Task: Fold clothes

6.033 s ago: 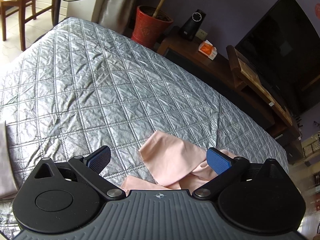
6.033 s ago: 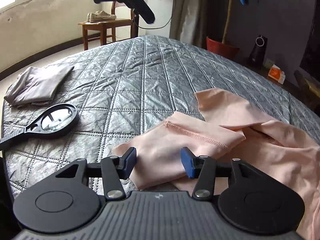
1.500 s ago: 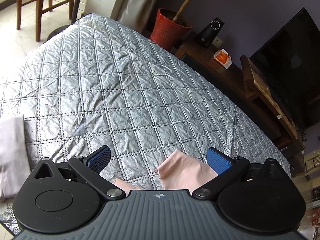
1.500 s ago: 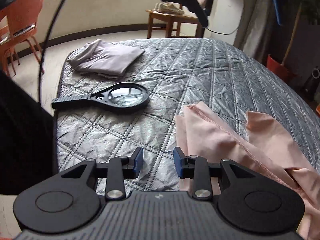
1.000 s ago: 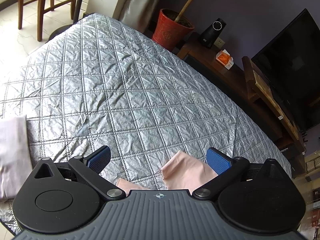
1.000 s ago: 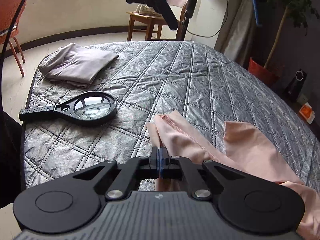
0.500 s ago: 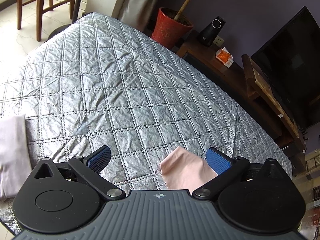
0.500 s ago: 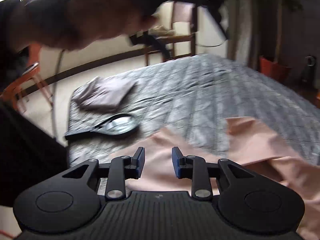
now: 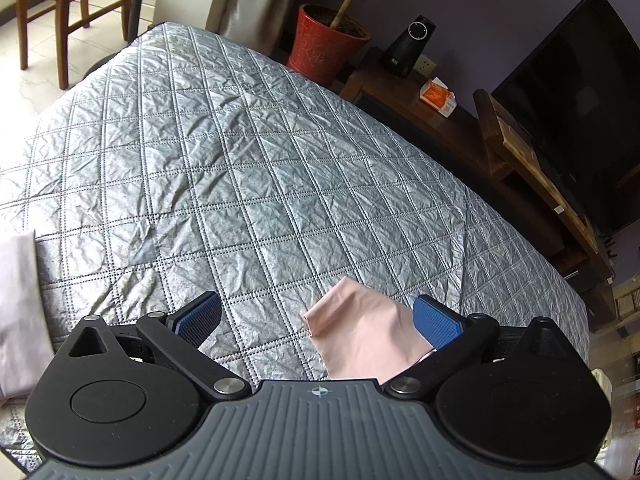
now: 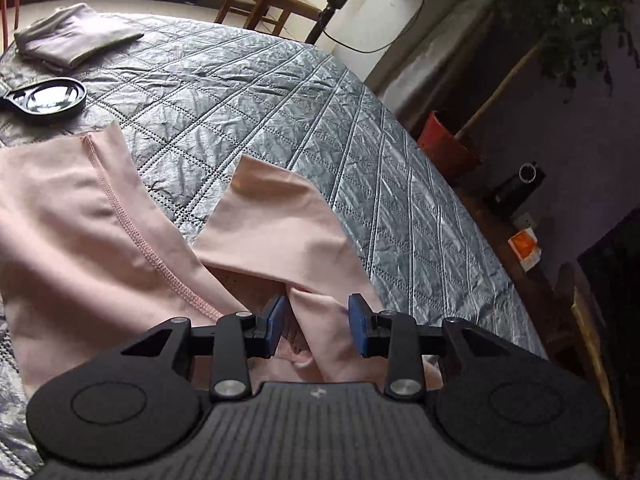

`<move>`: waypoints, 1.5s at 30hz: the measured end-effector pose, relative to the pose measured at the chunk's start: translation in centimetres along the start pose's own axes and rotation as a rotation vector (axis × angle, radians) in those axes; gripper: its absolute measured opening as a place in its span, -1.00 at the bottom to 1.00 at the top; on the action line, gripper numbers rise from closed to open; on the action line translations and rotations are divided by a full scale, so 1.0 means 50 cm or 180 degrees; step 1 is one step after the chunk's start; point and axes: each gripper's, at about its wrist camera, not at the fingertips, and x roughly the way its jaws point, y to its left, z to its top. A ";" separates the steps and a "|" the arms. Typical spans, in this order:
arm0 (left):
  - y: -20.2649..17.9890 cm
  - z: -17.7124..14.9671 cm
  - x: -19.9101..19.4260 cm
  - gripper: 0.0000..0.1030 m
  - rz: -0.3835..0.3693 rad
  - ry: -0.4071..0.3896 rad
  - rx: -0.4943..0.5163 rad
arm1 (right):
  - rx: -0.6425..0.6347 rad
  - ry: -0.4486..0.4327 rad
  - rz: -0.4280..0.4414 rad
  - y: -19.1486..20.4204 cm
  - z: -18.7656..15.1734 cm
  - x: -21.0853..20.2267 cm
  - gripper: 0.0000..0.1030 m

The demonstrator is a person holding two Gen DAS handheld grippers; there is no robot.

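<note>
Right wrist view: the right tool (image 10: 316, 322) is opening, jaws narrow, with a fold of the pink garment (image 10: 80, 220) between the pads, unclamped. The garment lies on the quilted bed (image 10: 248, 80). Left wrist view: the left tool (image 9: 316, 320) stands wide over a garment corner (image 9: 360, 332), gripping nothing.

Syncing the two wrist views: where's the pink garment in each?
Left wrist: the pink garment shows only as a small flap at bottom centre-right, just inside the gripper's right-side pad.
Right wrist: pink garment fills the lower left and centre, spread on the quilt, one fold between the opening right gripper pads.
Shared landmark: the red plant pot beside the bed.
</note>
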 end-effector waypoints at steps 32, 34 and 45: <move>0.016 0.007 -0.005 0.99 0.0018 -0.0027 -0.0090 | 0.1695 0.0055 0.0285 -0.125 0.010 0.027 -0.08; 0.015 0.007 -0.004 0.99 0.0019 -0.0022 -0.0084 | 0.1871 0.0186 0.0163 -0.144 -0.002 0.043 -0.21; 0.020 0.008 0.000 0.99 0.0034 -0.0016 -0.0101 | 0.3949 -0.0324 0.0483 -0.340 -0.100 0.065 -0.32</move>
